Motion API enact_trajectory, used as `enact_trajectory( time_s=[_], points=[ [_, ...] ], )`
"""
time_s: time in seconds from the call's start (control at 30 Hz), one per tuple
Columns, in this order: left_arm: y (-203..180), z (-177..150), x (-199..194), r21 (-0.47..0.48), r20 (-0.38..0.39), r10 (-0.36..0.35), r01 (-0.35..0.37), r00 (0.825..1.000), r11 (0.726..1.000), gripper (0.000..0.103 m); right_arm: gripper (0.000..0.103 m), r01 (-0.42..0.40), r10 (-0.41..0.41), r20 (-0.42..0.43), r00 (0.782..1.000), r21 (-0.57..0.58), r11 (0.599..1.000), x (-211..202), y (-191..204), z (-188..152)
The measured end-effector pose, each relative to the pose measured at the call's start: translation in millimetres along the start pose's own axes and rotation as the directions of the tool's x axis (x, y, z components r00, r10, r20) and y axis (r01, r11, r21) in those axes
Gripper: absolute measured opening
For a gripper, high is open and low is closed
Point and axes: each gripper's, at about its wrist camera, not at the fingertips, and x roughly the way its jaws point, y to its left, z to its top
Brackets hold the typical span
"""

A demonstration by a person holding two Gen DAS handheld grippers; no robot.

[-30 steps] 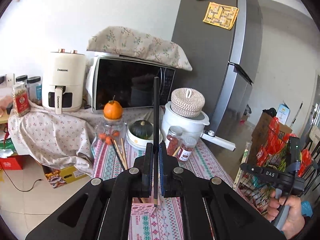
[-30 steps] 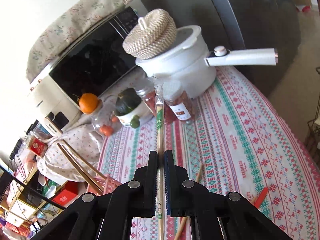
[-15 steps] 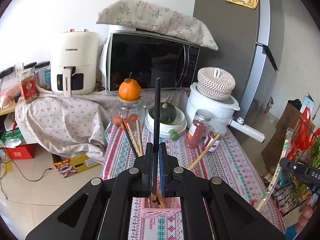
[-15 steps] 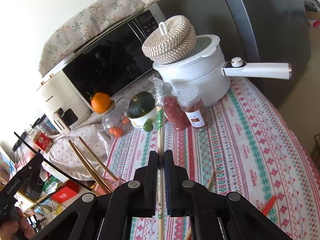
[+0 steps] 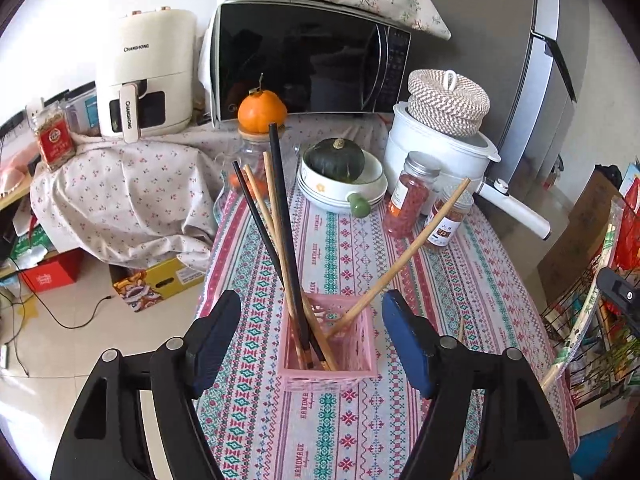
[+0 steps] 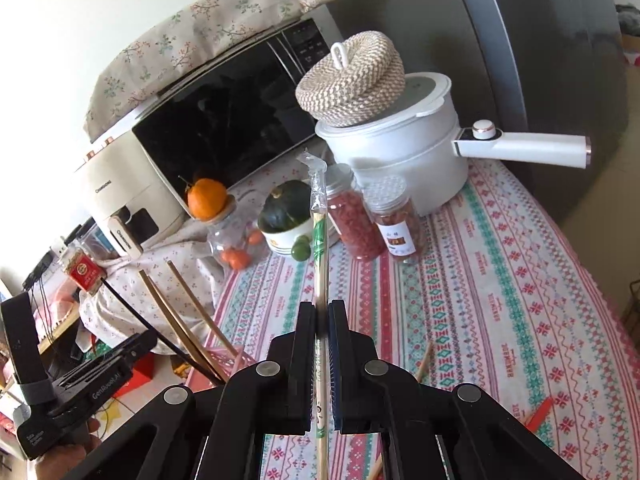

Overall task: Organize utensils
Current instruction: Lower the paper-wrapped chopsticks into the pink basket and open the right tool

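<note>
A pink slotted holder [image 5: 362, 344] stands on the patterned tablecloth and holds several chopsticks, among them a thick black one [image 5: 282, 208] and a wooden one [image 5: 404, 256] leaning right. My left gripper [image 5: 310, 338] is open and empty, its jaws on either side of the holder. My right gripper [image 6: 321, 318] is shut on a pair of wrapped disposable chopsticks [image 6: 319, 236], held above the table. The holder's edge [image 6: 224, 356] and its chopsticks show at lower left in the right wrist view.
Loose chopsticks [image 6: 424, 362] and a red utensil [image 6: 540, 414] lie on the cloth. Behind stand two spice jars [image 5: 410, 200], a bowl with a green squash [image 5: 340, 176], a glass jar topped with an orange [image 5: 262, 112], a white pot [image 5: 436, 148], a microwave and a fridge.
My left gripper has opened and let go of the black chopstick, which now stands in the pink holder. The right gripper still holds its wrapped chopsticks.
</note>
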Motion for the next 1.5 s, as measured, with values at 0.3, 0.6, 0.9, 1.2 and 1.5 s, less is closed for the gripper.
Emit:
enact_trajectory(
  time_s=[0.3, 0.6, 0.9, 1.2, 1.5],
  points=[
    [10.4, -19.1, -25.1, 0.022, -0.005, 0.037, -0.037, 0.999, 0.999, 0.103, 0.005, -0.005, 0.005, 0.035, 0.999, -0.003, 1.0, -4.0, 2.9, 2.3],
    [54.7, -33.8, -24.0, -0.044, -0.07, 0.08, -0.083, 0.994, 0.996, 0.103, 0.005, -0.06, 0.062, 0.093, 0.994, -0.026, 0.998, 5.2, 27.5, 4.2],
    [76.3, -41.0, -23.7, -0.034, -0.089, 0.072, -0.076, 0.993, 0.997, 0.103, 0.005, -0.139, 0.158, 0.173, 0.972, -0.118, 0.983, 23.1, 88.6, -9.4],
    [99.4, -40.4, -30.6, -0.073, -0.068, 0.072, -0.077, 0.995, 0.994, 0.103, 0.005, -0.026, 0.142, 0.275, 0.951, -0.388, 0.921, 54.2, 162.4, -27.8],
    [106.7, -42.7, -31.6, -0.08, -0.069, 0.062, -0.067, 0.996, 0.994, 0.103, 0.005, 0.102, 0.029, 0.299, 0.954, -0.413, 0.905, 98.7, 170.1, -50.0]
  ],
)
